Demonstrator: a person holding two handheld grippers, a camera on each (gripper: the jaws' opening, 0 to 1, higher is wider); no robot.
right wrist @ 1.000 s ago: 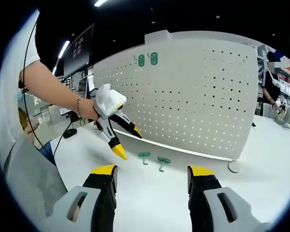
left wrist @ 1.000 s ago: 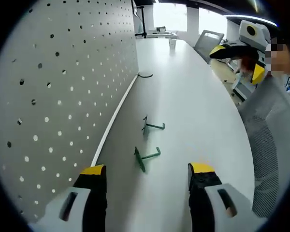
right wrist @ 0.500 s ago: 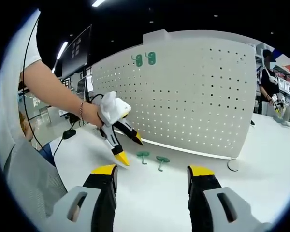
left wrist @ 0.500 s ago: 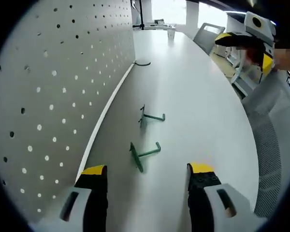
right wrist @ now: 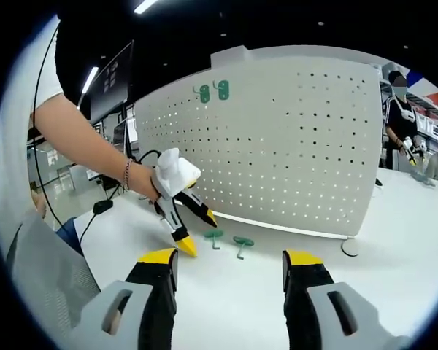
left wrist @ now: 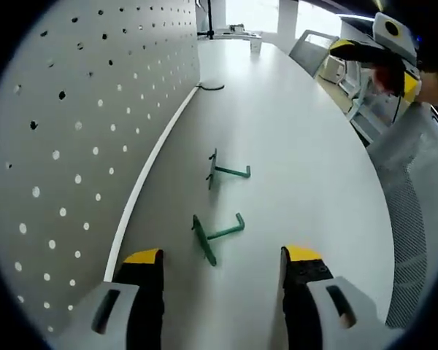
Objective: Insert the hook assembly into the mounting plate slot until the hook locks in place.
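right tool (right wrist: 228, 264): jaws standing apart, nothing between them | left tool (right wrist: 190, 229): yellow tips hovering just beside two green plastic hooks (right wrist: 228, 243) lying on white counter (right wrist: 394, 240) | white perforated pegboard (right wrist: 292, 153): standing upright behind, carrying two green hooks (right wrist: 211, 92) near its top

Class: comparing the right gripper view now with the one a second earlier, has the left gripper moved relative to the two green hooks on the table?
Yes. The left gripper has come down toward the table, nearer the two green hooks.
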